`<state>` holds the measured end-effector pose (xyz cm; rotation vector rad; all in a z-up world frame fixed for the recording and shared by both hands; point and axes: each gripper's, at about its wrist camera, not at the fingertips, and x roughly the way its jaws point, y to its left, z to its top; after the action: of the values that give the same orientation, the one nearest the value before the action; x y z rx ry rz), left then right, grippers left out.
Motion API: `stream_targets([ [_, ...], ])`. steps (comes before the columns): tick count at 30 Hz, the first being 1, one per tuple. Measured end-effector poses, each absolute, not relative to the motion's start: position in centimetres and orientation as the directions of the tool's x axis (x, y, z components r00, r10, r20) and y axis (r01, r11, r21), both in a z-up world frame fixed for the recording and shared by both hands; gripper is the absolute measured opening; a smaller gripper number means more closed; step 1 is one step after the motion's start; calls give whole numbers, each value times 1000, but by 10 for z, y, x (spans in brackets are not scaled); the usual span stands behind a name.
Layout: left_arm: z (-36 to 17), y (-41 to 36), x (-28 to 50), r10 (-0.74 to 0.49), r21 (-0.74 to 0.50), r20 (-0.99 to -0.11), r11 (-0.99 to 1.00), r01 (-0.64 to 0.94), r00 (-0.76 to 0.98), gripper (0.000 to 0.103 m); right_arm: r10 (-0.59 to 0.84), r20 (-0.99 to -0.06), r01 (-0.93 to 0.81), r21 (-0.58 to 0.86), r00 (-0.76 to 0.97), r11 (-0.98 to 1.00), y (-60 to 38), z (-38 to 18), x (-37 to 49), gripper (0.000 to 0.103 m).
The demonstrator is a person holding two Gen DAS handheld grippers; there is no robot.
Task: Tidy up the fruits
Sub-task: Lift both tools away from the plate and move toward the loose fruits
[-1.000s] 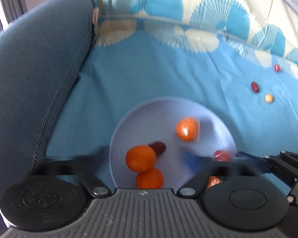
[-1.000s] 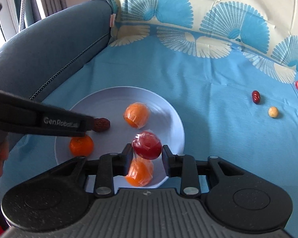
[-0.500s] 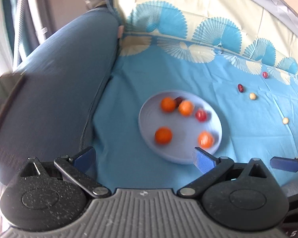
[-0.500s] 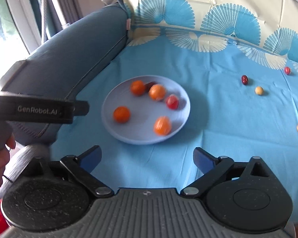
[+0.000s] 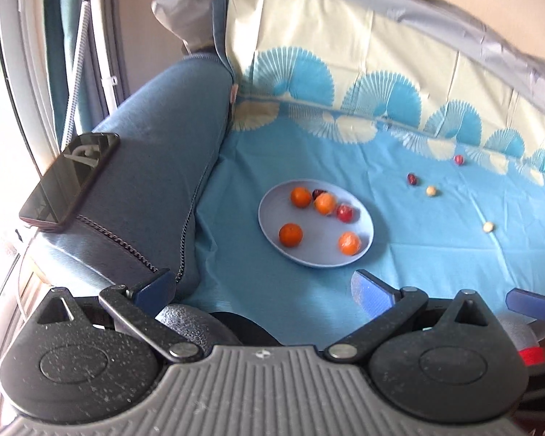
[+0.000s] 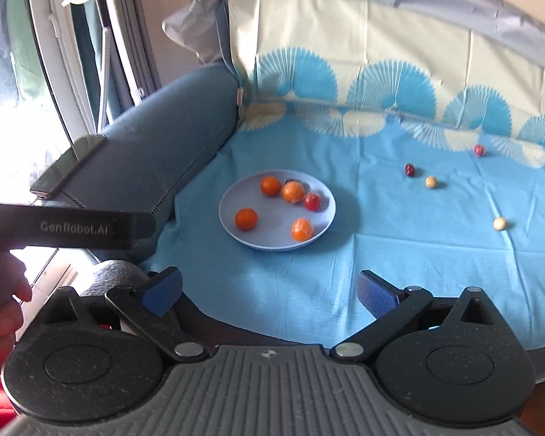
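Fruits are split between two places: a pale blue plate (image 6: 236, 232) in the middle of the frame holds four oranges, a red fruit (image 6: 311, 201) and a small dark one half hidden behind them, while four small fruits lie loose on the blue sheet (image 6: 399, 254) toward the upper right of the frame. Those loose ones are a dark red one (image 6: 409, 170), a pale one (image 6: 431, 182) just beside it, another red one (image 6: 479, 150) further up near the fan pattern, and a second pale one (image 6: 499, 223) lower and well apart from the rest. The right gripper (image 6: 269, 292) hangs low in the frame with its jaws spread wide and nothing between them; the left gripper (image 5: 263, 289) is likewise wide apart and empty. All the loose fruits lie ahead and to the right of both pairs of jaws, beyond the plate, and they are round, so no approach angle looks favoured. I judge the right hand the nearer one, and the lower pale fruit its closest pick. A phone (image 5: 69, 178) rests on the sofa arm (image 5: 156, 167) at the left.
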<state>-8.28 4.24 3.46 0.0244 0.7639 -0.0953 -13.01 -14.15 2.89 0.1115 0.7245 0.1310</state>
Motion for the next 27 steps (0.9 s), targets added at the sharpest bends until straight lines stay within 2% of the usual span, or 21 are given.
stream_targets([
  [7, 49, 43, -107, -91, -16, -660, 994, 108, 746, 103, 151, -589, -105, 113, 794, 988, -139, 46, -157, 102],
  [27, 55, 53, -119, -96, -28, -646, 994, 102, 757, 103, 159, -578, -132, 89, 800, 987, -132, 55, -167, 102],
])
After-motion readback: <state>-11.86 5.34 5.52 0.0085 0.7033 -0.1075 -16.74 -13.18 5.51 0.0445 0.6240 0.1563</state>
